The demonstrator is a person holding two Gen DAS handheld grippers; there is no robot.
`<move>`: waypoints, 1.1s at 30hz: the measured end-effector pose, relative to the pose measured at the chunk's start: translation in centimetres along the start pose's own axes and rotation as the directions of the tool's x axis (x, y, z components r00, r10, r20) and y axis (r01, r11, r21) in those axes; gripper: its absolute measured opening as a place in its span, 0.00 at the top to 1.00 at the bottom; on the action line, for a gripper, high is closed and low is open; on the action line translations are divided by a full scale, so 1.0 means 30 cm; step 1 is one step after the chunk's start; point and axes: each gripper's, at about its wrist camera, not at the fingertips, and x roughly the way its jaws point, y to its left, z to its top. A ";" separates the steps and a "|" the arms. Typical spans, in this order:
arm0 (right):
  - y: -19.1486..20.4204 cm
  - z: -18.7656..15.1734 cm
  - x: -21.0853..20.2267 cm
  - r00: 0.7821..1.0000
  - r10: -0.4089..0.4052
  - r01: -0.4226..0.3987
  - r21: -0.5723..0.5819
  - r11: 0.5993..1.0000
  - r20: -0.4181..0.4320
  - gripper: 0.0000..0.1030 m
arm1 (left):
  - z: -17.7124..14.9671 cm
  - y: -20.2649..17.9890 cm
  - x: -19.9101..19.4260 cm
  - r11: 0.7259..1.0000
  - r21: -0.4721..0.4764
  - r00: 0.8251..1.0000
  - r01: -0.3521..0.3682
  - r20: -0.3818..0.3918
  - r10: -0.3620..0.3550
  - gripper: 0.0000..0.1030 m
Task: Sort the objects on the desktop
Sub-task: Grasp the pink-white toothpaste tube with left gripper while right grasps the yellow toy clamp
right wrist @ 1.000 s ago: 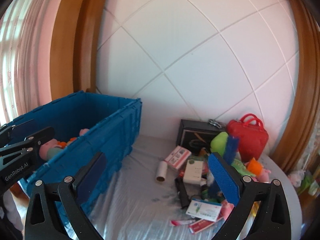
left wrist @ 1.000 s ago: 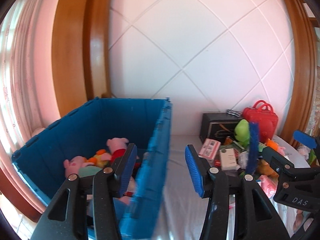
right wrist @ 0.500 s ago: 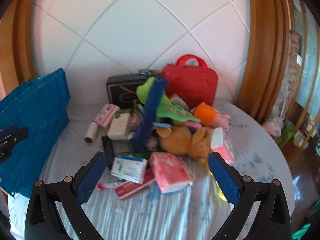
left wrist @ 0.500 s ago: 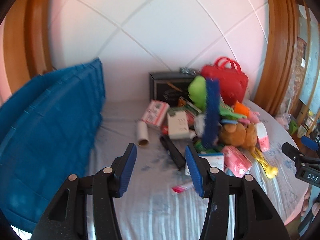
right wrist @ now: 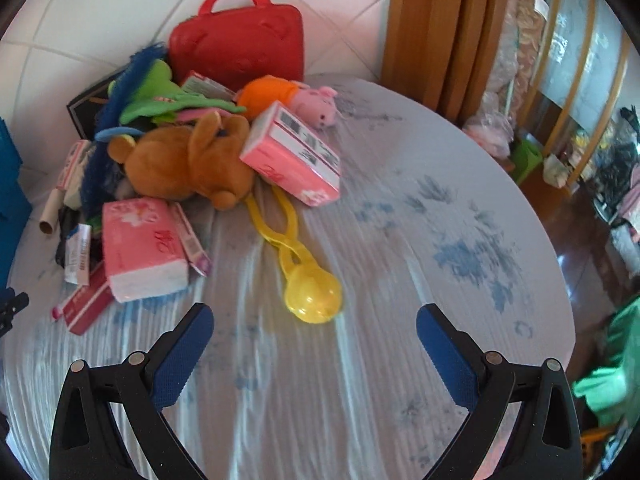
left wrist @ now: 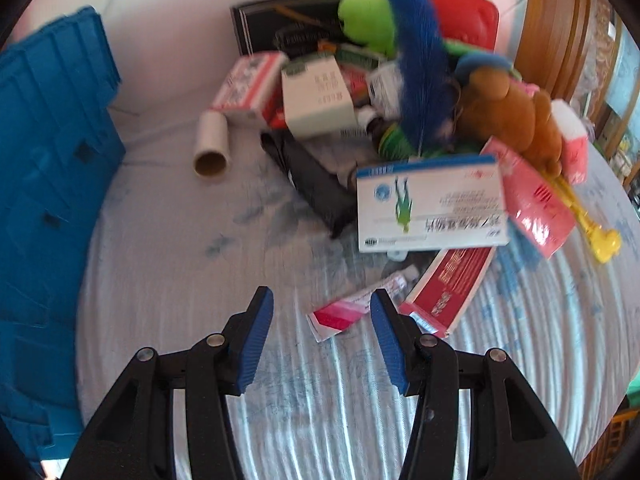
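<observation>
A heap of objects lies on the white-and-blue cloth of the round table [right wrist: 420,240]. In the left wrist view my left gripper [left wrist: 322,322] is open and empty above a pink sachet [left wrist: 348,314], next to a red flat box [left wrist: 448,284] and a white-and-blue medicine box [left wrist: 432,208]. In the right wrist view my right gripper [right wrist: 315,338] stands wide open and empty, just in front of a yellow plastic scoop toy [right wrist: 304,276]. Behind it lie a pink tissue pack [right wrist: 140,244], a brown plush bear [right wrist: 188,164] and a pink box [right wrist: 292,156].
A blue crate [left wrist: 44,184] stands at the table's left. At the back are a red toy case [right wrist: 236,40], a black box [left wrist: 288,28], a green plush [left wrist: 368,16], a blue feather duster [left wrist: 420,76] and a cardboard tube [left wrist: 212,148]. The table's right edge drops to a wooden floor [right wrist: 580,280].
Both grippers swung right, away from the blue crate, and tilted down over the heap. The wall has left view and the objects appear much closer. Jaw widths look unchanged.
</observation>
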 end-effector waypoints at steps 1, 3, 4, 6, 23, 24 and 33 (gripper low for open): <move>0.000 0.000 0.000 1.000 0.000 0.000 0.000 1.000 0.000 0.00 | -0.004 0.000 0.034 1.000 0.003 1.000 0.007 -0.016 -0.007 0.51; -0.033 -0.015 0.046 1.000 -0.005 0.005 0.005 1.000 -0.031 0.00 | -0.011 -0.011 0.082 1.000 0.016 0.999 0.012 -0.031 -0.012 0.51; -0.045 -0.024 0.066 0.999 -0.003 0.003 0.009 1.000 -0.043 0.00 | -0.010 -0.021 0.110 0.999 0.031 0.999 0.020 -0.038 -0.019 0.51; -0.063 -0.035 0.100 0.998 0.006 -0.005 0.019 1.000 -0.061 0.00 | -0.011 -0.035 0.146 0.998 0.055 0.998 0.035 -0.051 -0.032 0.51; -0.074 -0.029 0.280 0.992 0.098 -0.093 0.072 0.993 -0.077 0.00 | -0.016 -0.107 0.202 0.991 0.059 0.993 0.117 -0.022 -0.116 0.68; -0.071 -0.026 0.285 0.991 0.108 -0.102 0.076 0.992 -0.073 0.00 | -0.021 -0.110 0.198 0.992 0.056 0.993 0.117 -0.021 -0.116 0.73; -0.006 0.001 0.308 0.991 0.117 -0.116 0.029 0.993 -0.060 0.15 | -0.072 -0.035 0.170 0.995 -0.065 0.997 0.074 -0.034 -0.076 0.84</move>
